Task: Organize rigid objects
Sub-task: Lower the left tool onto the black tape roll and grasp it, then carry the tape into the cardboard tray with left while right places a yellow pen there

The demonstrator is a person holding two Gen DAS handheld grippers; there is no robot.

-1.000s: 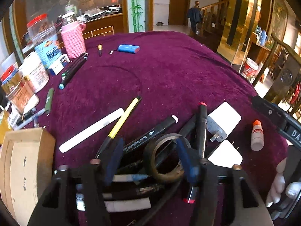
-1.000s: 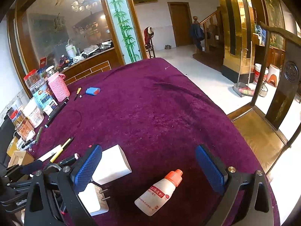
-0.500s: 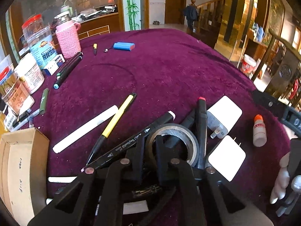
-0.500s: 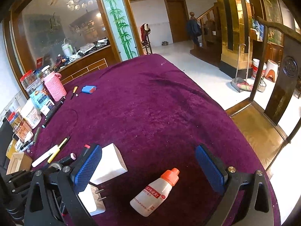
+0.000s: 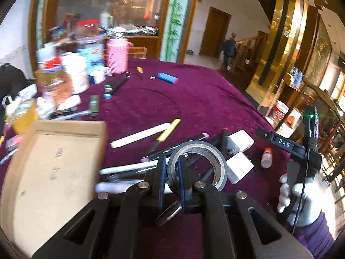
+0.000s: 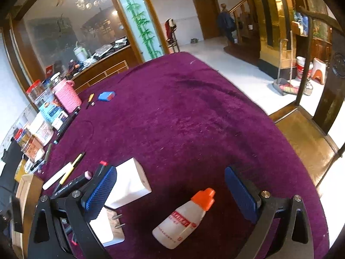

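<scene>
1 roll of tape (image 5: 197,164), black, newly taken: my left gripper (image 5: 171,178) has pinched its near wall and raised it off the marker pile (image 5: 151,161), swinging toward the cardboard box (image 5: 54,172) at near left. Boxing comes next, I judge. My right gripper (image 6: 170,191) stays spread over the glue bottle (image 6: 183,218).

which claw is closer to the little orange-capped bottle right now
Right. The right claw is open with the orange-capped bottle lying on the purple cloth between its fingers, untouched. The left claw, shut on the roll of black tape, is off to the bottle's left.
</scene>
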